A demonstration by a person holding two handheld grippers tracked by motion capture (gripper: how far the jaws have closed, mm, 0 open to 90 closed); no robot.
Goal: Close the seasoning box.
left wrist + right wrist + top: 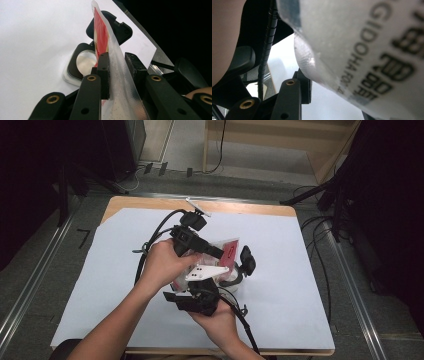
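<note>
pouch [117, 67], clear w/ red insert: left gripper [117, 75] jaws clamp its edge upright, right gripper [332, 82] jaws grip the printed end, prob. to tension it over open black container [82, 63].

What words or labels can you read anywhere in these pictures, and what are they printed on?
"GIDOOHA FOR..." runs along the clear plastic pouch in the right gripper view; its end blurs out.
Larger dark characters beside it on the pouch: too blurred to read.
Dark print on the pouch's red label in the high view: too small to read.
</note>
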